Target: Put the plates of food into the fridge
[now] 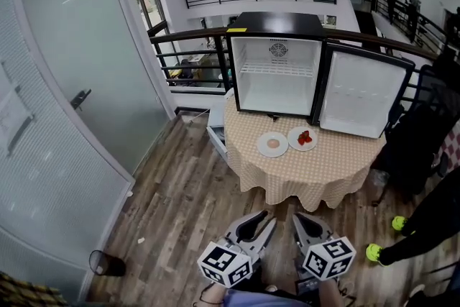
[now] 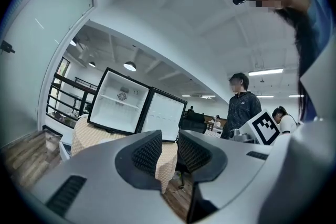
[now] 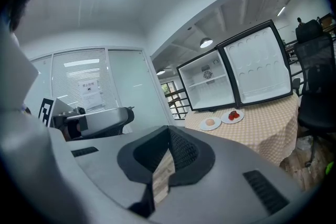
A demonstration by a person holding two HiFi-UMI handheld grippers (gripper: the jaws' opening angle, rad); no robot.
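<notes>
A small black fridge (image 1: 277, 68) stands on a round table (image 1: 323, 165) with a checked cloth. Its door (image 1: 359, 93) is swung wide to the right and its white inside is bare. In front of it lie two white plates: one with a pale round bun (image 1: 273, 144), one with red food (image 1: 303, 138). Both grippers hang low over the wooden floor, well short of the table. My left gripper (image 1: 264, 221) (image 2: 169, 150) is open with nothing between its pads. My right gripper (image 1: 297, 219) (image 3: 168, 131) has its tips together and holds nothing. The right gripper view shows both plates (image 3: 210, 123) (image 3: 232, 115).
A glass wall (image 1: 65, 97) runs along the left, and a black railing (image 1: 187, 47) stands behind the table. A black chair (image 1: 424, 126) and a person's legs in yellow-green shoes (image 1: 375, 252) are at the right. A dark bin (image 1: 106, 264) sits on the floor. A white cabinet (image 1: 215, 127) stands beside the table.
</notes>
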